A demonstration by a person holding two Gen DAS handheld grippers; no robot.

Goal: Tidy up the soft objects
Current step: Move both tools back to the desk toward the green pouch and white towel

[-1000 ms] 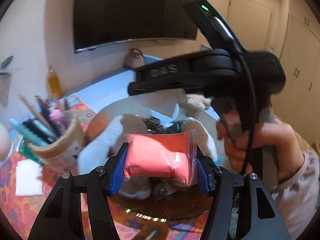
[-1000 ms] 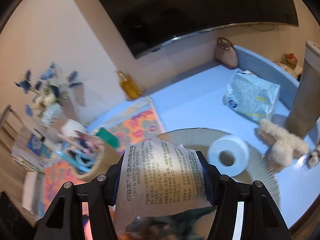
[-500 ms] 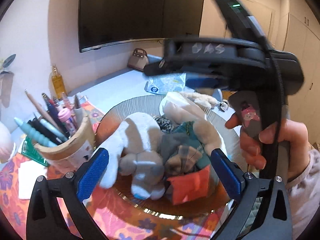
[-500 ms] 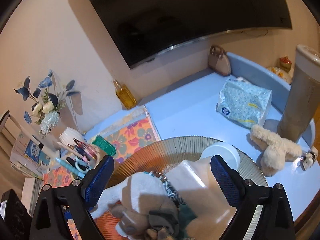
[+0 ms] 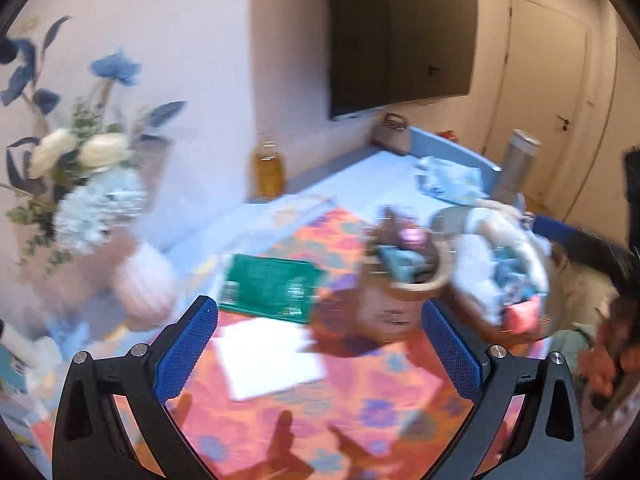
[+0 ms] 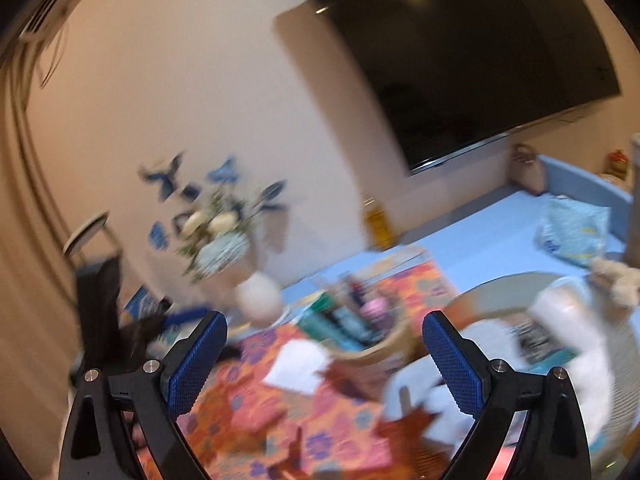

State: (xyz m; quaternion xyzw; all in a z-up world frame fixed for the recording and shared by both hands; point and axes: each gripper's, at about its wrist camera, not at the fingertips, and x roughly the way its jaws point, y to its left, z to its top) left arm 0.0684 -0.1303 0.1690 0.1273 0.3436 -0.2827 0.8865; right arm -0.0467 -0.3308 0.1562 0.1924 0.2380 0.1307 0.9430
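At your left view's right edge, soft toys (image 5: 496, 256) and a pink packet (image 5: 520, 314) lie piled in the ribbed tray (image 5: 448, 216).

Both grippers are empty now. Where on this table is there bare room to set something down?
The blue tabletop between the oil bottle and the tissue pack is bare. The floral mat just ahead of the left gripper is mostly free. Crowded: the pen cup and the toy-filled tray.
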